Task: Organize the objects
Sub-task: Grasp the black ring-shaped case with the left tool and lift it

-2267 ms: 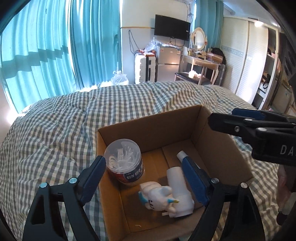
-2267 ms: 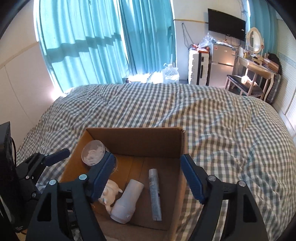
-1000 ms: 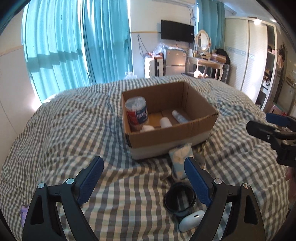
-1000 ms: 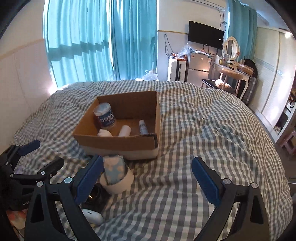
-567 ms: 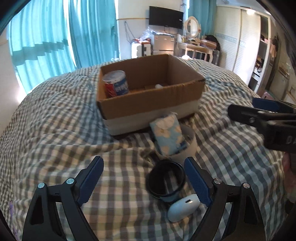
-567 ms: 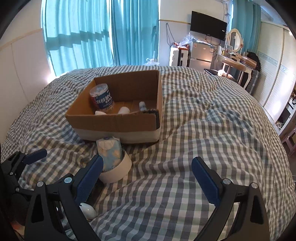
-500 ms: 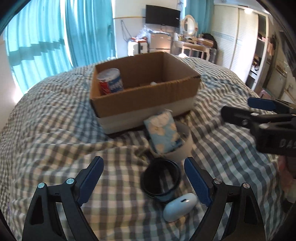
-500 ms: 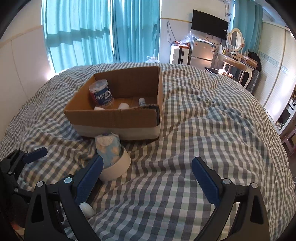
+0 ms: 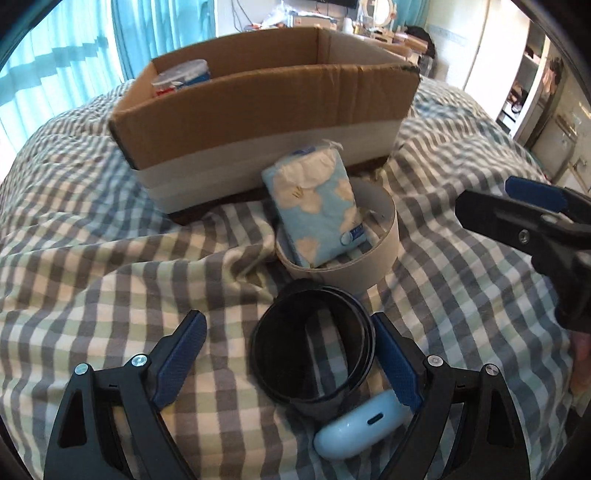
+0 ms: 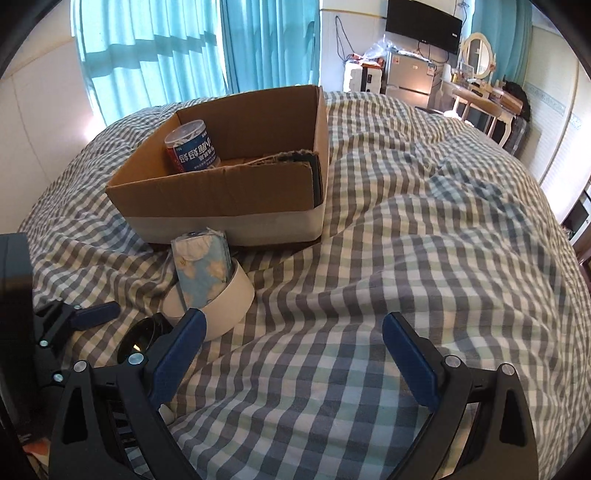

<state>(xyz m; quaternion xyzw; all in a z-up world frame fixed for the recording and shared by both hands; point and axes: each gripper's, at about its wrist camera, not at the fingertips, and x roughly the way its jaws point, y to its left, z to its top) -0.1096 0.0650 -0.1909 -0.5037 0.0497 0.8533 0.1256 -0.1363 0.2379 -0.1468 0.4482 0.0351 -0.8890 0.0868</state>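
A cardboard box (image 9: 266, 99) stands on the checked bedspread with a plastic jar (image 10: 194, 147) inside. In front of it a white tape roll (image 9: 340, 258) holds a blue tissue pack (image 9: 314, 206) upright. Closer lies a black tape roll (image 9: 314, 354), and a pale blue earbud case (image 9: 362, 432) beside it. My left gripper (image 9: 288, 354) hangs open just above the black roll, which sits between its fingers without touching the pads. My right gripper (image 10: 295, 350) is open over bare bedspread, right of the white roll (image 10: 221, 299).
The checked bedspread (image 10: 424, 240) spreads wide to the right of the box. Turquoise curtains (image 10: 177, 48), a television (image 10: 423, 20) and a dressing table (image 10: 476, 92) stand beyond the bed. The right gripper also shows at the right edge of the left wrist view.
Both grippers have sunk toward the bed and tilted down. The left one closed in on the black roll and earbud case, which now lie between its fingers; the box has grown larger in view.
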